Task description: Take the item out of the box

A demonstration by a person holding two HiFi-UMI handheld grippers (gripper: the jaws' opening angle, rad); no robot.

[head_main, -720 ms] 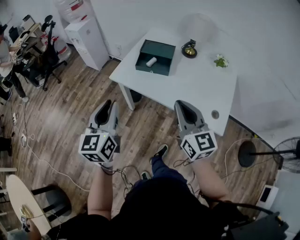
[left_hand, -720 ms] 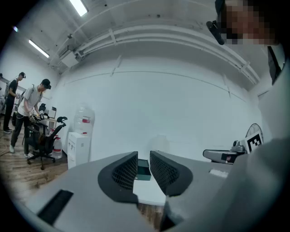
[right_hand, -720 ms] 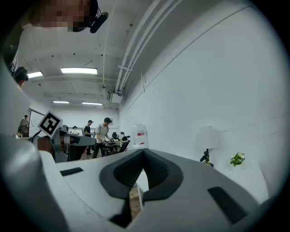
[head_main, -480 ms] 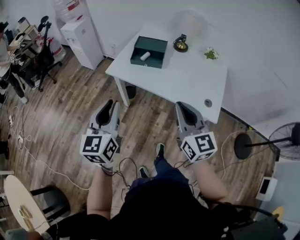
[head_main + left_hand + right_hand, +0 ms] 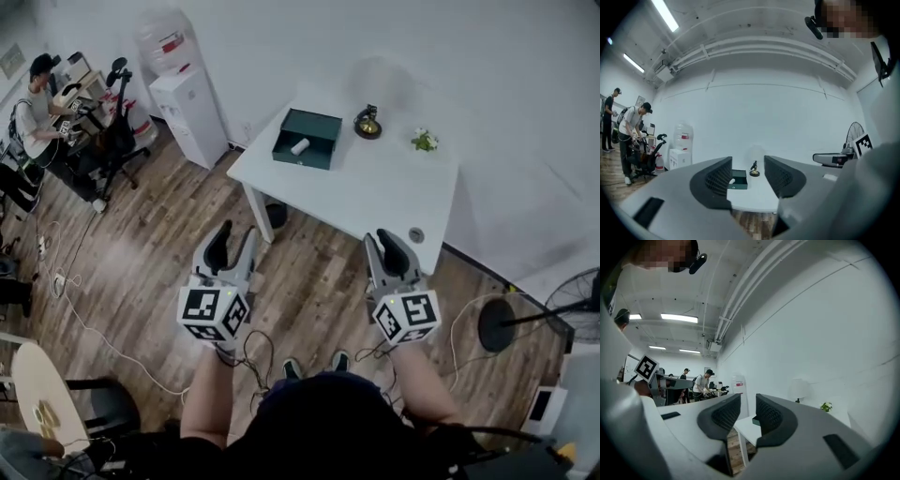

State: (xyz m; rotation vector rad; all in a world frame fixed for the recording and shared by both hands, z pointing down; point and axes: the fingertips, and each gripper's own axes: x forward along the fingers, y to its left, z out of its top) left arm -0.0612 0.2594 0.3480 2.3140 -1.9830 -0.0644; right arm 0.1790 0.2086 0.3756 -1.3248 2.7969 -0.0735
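A dark green open box [image 5: 307,139] sits at the far left end of a white table [image 5: 375,192], with a small white cylinder [image 5: 300,146] lying inside it. The left gripper view shows the same box [image 5: 738,180] far off between the jaws. My left gripper [image 5: 231,246] and right gripper [image 5: 394,251] hang over the wooden floor, well short of the table. Both stand open with nothing between their fingers. The left jaws are parted wider than the right ones.
A small dark and gold ornament [image 5: 367,122] and a little green plant [image 5: 425,141] stand on the table's far side. A white water dispenser [image 5: 187,108] is left of the table. A person works at a cluttered desk [image 5: 66,103] far left. Cables run over the floor [image 5: 84,319]. A fan stand [image 5: 525,314] is at right.
The view has shifted: the table now sits a little lower and further right in the frame. Both grippers appear lower and slightly right. Their jaws look the same.
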